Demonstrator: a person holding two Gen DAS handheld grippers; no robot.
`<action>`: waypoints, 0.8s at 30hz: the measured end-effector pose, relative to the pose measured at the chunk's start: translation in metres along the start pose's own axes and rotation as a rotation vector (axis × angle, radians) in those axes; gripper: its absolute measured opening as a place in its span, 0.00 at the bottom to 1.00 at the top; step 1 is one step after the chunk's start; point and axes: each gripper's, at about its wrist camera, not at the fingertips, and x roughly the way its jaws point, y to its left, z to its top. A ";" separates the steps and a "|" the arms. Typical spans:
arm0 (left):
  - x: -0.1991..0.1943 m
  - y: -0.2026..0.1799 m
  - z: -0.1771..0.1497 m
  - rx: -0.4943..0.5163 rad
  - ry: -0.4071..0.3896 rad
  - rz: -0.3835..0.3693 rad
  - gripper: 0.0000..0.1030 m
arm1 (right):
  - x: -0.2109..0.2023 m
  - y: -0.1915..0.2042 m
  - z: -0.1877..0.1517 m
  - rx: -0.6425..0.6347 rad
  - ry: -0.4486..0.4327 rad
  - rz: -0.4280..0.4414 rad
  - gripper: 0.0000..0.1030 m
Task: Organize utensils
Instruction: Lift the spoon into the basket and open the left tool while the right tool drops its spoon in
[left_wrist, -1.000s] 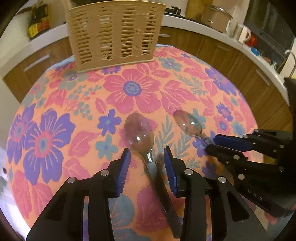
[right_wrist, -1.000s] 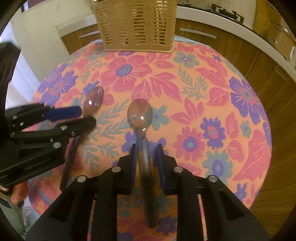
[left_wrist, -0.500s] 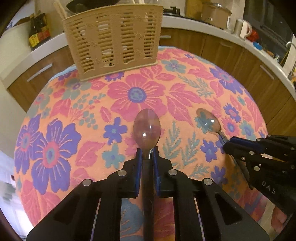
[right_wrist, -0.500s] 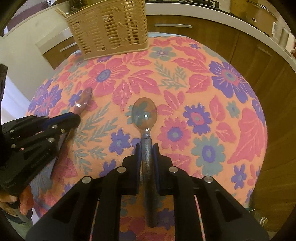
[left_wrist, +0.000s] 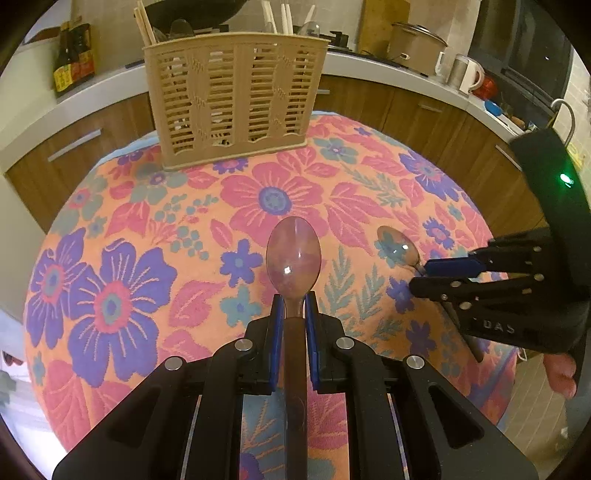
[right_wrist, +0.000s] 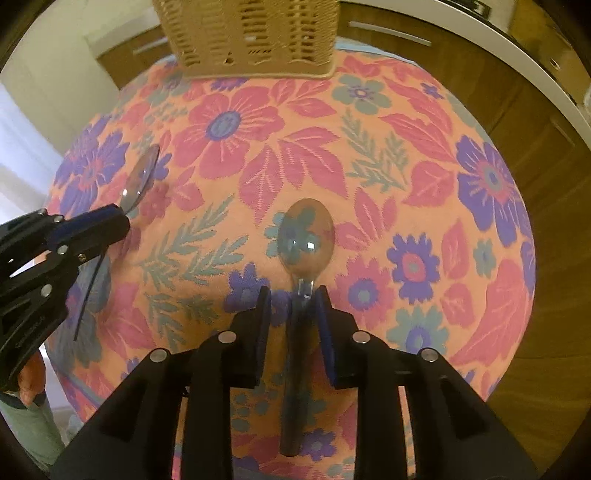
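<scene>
My left gripper (left_wrist: 294, 306) is shut on the neck of a metal spoon (left_wrist: 293, 256) and holds it above the floral tablecloth, bowl pointing at the beige slotted utensil basket (left_wrist: 232, 96). My right gripper (right_wrist: 293, 295) has its jaws parted a little around the handle of a second metal spoon (right_wrist: 306, 236), with a gap on each side; the spoon lies under them. In the left wrist view the right gripper (left_wrist: 424, 273) sits at the right by that second spoon (left_wrist: 397, 245). In the right wrist view the left gripper (right_wrist: 123, 221) holds its spoon (right_wrist: 140, 177) at the left.
The round table's floral cloth (left_wrist: 122, 236) fills both views. The basket stands at the table's far edge and holds chopsticks and other utensils. Wooden cabinets and a white counter (left_wrist: 406, 74) with a pot and kettle run behind.
My left gripper closed on its spoon and lifted it. My right gripper, shut on its spoon half a second ago, has opened slightly and moved nearer the basket.
</scene>
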 end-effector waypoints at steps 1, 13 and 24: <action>-0.001 0.000 0.000 0.000 -0.003 -0.001 0.10 | 0.001 0.000 0.003 0.002 0.009 0.003 0.21; -0.040 0.021 0.021 -0.098 -0.171 0.007 0.10 | -0.010 0.008 0.028 -0.069 -0.041 0.054 0.09; -0.104 0.037 0.077 -0.150 -0.431 -0.004 0.10 | -0.082 0.005 0.072 -0.068 -0.322 0.150 0.09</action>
